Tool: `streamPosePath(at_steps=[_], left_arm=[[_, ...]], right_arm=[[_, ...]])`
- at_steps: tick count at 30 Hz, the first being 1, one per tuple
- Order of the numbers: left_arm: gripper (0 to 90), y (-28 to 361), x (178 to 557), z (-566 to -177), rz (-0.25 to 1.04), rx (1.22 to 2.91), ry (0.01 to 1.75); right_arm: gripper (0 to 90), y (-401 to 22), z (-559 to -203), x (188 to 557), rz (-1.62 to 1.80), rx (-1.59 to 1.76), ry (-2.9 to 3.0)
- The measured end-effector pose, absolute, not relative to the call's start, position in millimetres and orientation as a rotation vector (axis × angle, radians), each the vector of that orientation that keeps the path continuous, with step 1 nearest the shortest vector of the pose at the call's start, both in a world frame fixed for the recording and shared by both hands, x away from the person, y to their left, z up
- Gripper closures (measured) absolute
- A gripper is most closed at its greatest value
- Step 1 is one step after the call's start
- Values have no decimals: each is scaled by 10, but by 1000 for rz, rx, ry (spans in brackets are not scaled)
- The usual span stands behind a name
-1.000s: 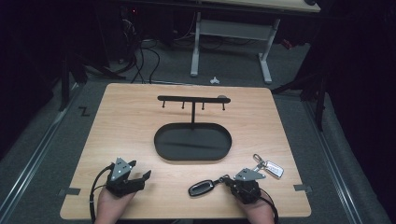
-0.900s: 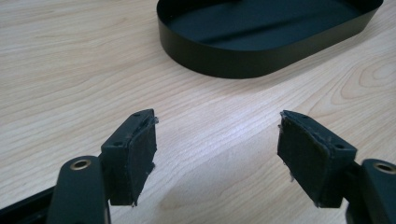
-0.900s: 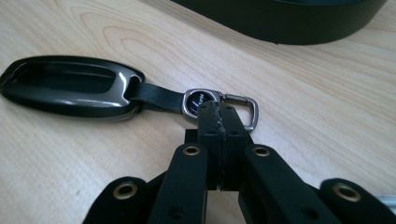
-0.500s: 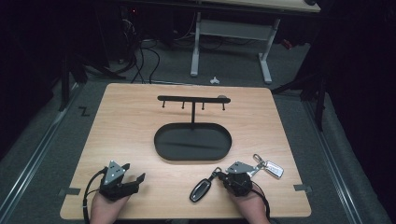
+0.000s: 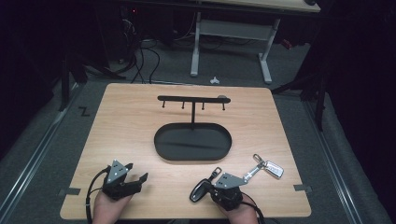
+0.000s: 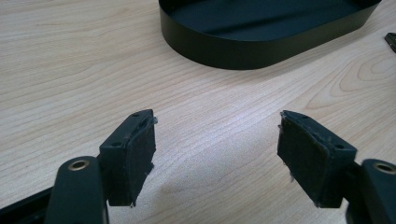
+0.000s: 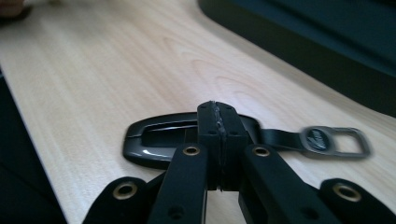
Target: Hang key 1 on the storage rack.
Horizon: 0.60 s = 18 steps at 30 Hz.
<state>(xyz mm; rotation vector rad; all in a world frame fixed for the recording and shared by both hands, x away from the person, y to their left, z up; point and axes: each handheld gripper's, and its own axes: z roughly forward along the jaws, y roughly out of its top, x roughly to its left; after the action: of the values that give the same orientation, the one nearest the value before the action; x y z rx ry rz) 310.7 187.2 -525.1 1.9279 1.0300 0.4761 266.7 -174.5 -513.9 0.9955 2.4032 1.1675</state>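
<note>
A black key fob (image 5: 198, 191) lies flat near the table's front edge, its strap ending in a metal tag (image 7: 334, 139). My right gripper (image 5: 209, 190) is low over it with its jaws shut pad to pad. In the right gripper view the right gripper (image 7: 218, 109) has its tips over the fob (image 7: 154, 140) where the strap joins, with nothing visible between the pads. A second fob, silver with keys (image 5: 272, 169), lies to the right. My left gripper (image 5: 136, 171) rests at the front left, open and empty, and the left gripper (image 6: 215, 126) faces the tray.
A black oval tray (image 5: 193, 159) sits mid-table with a T-shaped hook rack (image 5: 192, 99) rising from its far side. Its wall (image 6: 243, 51) is just ahead of the left jaws. The table's front edge runs close behind both hands. Desk legs and cables lie beyond the table.
My right gripper has slid left along the front edge, still shut. The black fob has swung to a steeper angle at its tips. The left gripper has stayed put.
</note>
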Motion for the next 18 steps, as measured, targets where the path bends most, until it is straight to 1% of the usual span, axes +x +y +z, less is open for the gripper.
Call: streamPosePath(at_steps=[7, 18], left_arm=[[285, 1867, 3110, -5256, 470, 1933, 1024], [285, 1762, 3164, -5253, 455, 1944, 990]], right_arm=[[900, -1689, -5186, 2658, 1152, 966, 2433], [900, -1815, -5182, 2635, 1124, 1002, 2406]])
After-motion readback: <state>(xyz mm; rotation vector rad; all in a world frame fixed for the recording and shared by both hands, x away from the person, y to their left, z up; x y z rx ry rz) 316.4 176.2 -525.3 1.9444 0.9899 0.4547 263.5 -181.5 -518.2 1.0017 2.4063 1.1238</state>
